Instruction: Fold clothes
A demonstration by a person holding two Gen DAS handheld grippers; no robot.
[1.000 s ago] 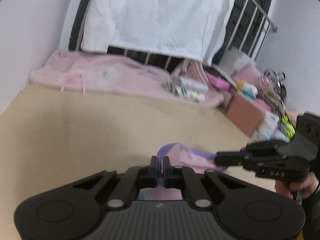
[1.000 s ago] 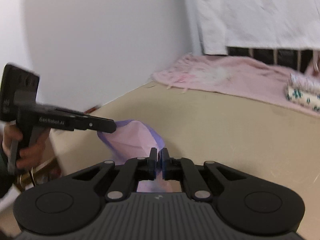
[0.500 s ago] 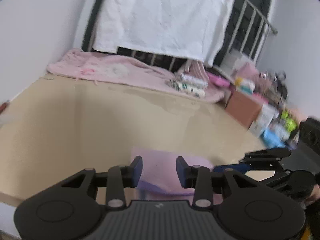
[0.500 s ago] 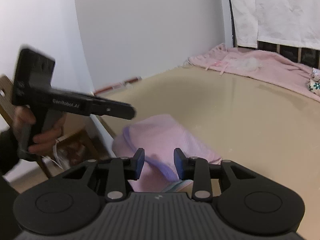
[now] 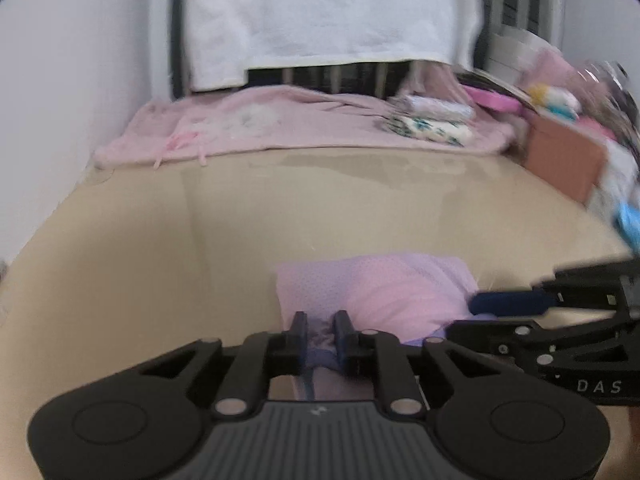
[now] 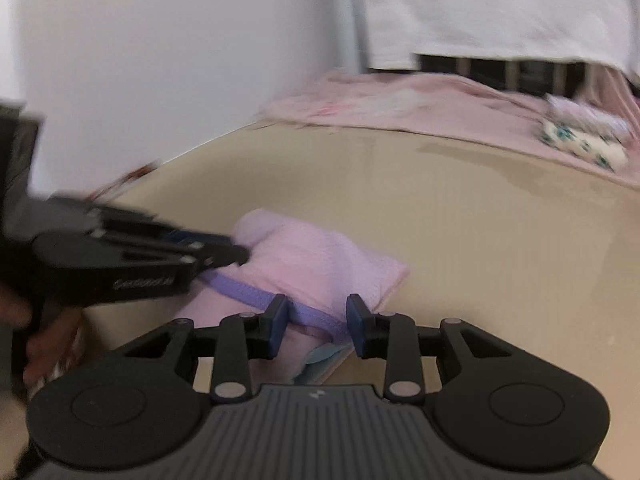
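Pink mesh garment [image 5: 384, 292] with purple trim lies as a compact folded bundle low in the frame on the beige table [image 5: 200, 240], the left gripper [image 5: 322, 334] narrow about its near edge without visibly clamping, the right gripper [image 6: 318, 326] wide, so folding looks nearly done.

Your left wrist camera sits low behind its own left gripper [image 5: 320, 334], facing along the beige table [image 5: 160, 260] toward the pink blanket [image 5: 280, 124] in the upper frame. Your right wrist camera looks likewise past the right gripper [image 6: 318, 328], angled toward the wall at upper left. Both views share the folded pink garment [image 5: 380, 288] close at lower centre.
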